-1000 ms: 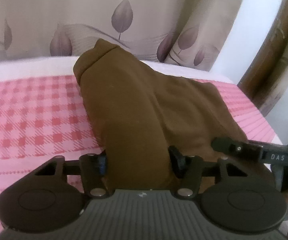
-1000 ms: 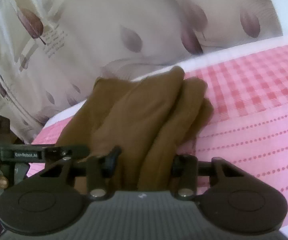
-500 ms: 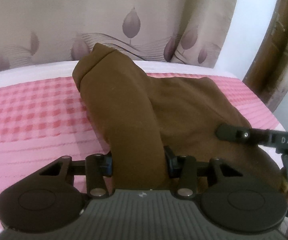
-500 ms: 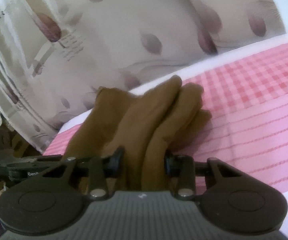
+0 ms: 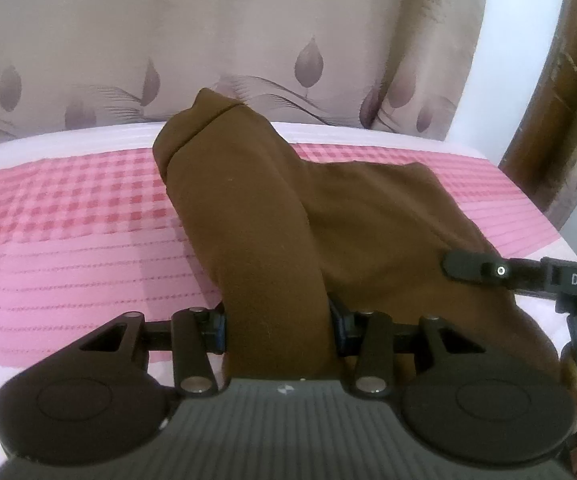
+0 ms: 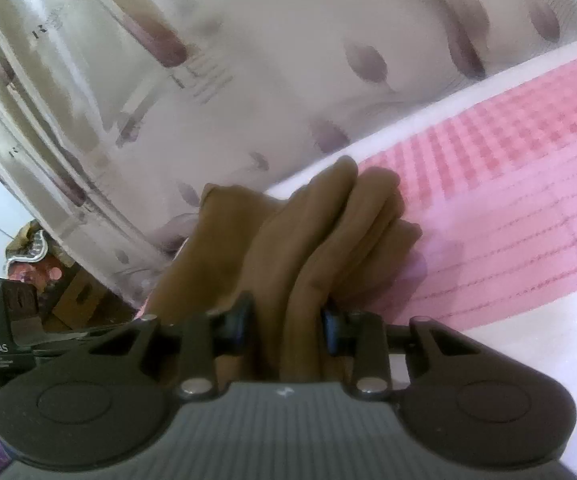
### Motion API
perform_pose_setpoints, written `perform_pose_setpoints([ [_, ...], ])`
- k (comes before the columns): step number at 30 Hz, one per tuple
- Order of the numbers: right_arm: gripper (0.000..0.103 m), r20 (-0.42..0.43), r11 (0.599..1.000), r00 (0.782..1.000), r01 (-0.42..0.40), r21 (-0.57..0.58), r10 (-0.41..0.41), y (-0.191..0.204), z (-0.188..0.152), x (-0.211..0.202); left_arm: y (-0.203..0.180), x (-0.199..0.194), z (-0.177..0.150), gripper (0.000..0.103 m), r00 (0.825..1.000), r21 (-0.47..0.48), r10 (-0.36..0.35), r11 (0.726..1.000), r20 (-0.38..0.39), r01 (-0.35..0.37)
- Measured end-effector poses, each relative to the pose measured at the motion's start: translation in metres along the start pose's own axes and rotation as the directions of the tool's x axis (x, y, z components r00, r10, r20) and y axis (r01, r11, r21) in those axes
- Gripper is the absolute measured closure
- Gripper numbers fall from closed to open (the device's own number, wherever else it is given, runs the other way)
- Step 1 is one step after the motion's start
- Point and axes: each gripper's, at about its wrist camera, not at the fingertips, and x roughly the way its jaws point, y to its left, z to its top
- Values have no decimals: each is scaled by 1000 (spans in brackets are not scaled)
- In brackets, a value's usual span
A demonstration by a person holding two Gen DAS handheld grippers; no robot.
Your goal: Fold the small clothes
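The soft brown knit garment [image 5: 328,216] lies across the pink checked bedcover [image 5: 68,216], its near edge raised. The left gripper [image 5: 276,322] is clamped on a thick rolled fold of it; the right gripper [image 6: 284,322], further right, pinches 2 or 3 bunched layers. The cloth looks light, limp and slightly grippy, so it should sag between the holds. Better grips would be at single-layer corners or hems, not mid-bundle. A leaf-print beige curtain [image 5: 248,40] hangs behind.

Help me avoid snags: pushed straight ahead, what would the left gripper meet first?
Likely the brown garment itself: the left gripper is shut on it, and the cloth stretches ahead over the pink bedspread. The curtain lies beyond.
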Motion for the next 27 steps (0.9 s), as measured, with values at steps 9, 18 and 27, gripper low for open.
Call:
perform_pose_setpoints([
  [9,70,-14,1000,1000,12,2,-12,13,-24,-4,20,-7,-23,57,1000,-65,-12,998,9,13],
  [18,63,88,961,977,205,-185,-192,33,-50,-22,23,-37,-57,0,950,-110,133,988,282,-106],
  [27,8,375,891,896,356,-282,-239,96,-83,-80,-29,-87,-67,0,871,23,310,939,382,-344],
])
